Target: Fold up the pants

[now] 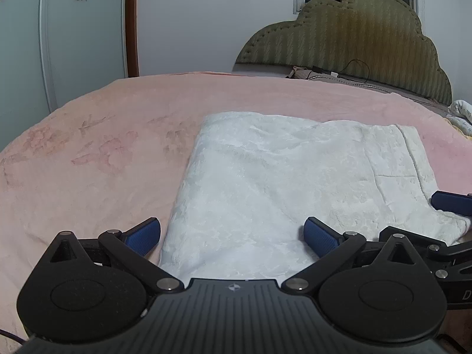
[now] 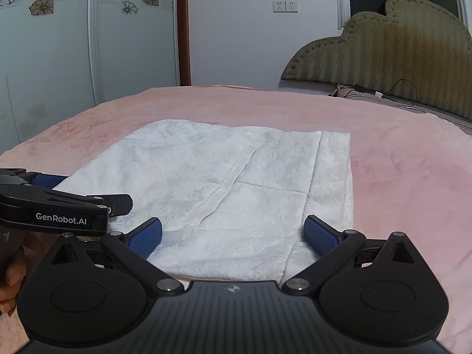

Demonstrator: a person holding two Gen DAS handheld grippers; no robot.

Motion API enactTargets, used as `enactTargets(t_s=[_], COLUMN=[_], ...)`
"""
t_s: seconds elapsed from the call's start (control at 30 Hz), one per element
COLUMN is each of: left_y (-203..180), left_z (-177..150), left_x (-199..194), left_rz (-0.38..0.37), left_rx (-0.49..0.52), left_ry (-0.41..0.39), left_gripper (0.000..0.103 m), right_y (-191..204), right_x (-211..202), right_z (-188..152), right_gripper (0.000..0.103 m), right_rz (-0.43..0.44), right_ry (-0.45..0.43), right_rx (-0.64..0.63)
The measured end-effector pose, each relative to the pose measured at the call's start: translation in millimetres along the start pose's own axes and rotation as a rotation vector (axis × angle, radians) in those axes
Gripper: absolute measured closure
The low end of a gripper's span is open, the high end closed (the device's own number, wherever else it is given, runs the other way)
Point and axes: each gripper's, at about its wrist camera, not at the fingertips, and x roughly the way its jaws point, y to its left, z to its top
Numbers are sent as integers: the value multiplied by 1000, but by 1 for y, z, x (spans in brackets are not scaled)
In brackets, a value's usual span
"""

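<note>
White patterned pants (image 1: pixel 265 177) lie folded into a flat rectangle on the pink bed cover, also seen in the right wrist view as pants (image 2: pixel 236 183). My left gripper (image 1: pixel 233 236) is open over the near left part of the cloth, its blue pads apart with nothing between them. My right gripper (image 2: pixel 233 236) is open over the near right part, waistband side to its right. The right gripper's blue fingers (image 1: pixel 451 203) show at the edge of the left wrist view; the left gripper's body (image 2: pixel 59 206) shows at the left of the right wrist view.
A pink floral blanket (image 1: pixel 103 147) covers the bed. An olive padded headboard (image 1: pixel 354 44) stands at the far right with a cable (image 1: pixel 357 70) and a pillow below it. A wardrobe (image 2: pixel 44 59) and wall stand beyond the bed. A hand (image 2: pixel 11 274) holds the left gripper.
</note>
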Motion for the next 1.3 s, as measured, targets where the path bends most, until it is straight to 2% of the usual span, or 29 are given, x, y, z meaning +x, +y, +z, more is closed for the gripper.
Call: enactTargets(t_s=[0.6,0.83,1.0,1.3], left_y=[5,19,19,19], left_z=[0,-1,-1,0], left_x=[2,5,5,5], left_rz=[-30,-85,-84,-82], left_rx=[-56,-124,-123,-119], left_ry=[21,34,34,36], left_gripper=[0,0,0,0], right_y=[0,0,-1,7], right_x=[2,2,2,2], right_z=[0,0,-1,-1], right_gripper=[0,0,0,0], right_rz=[1,2,13,-20], right_ry=[5,4,-4,3], right_rx=[2,4,19,-20])
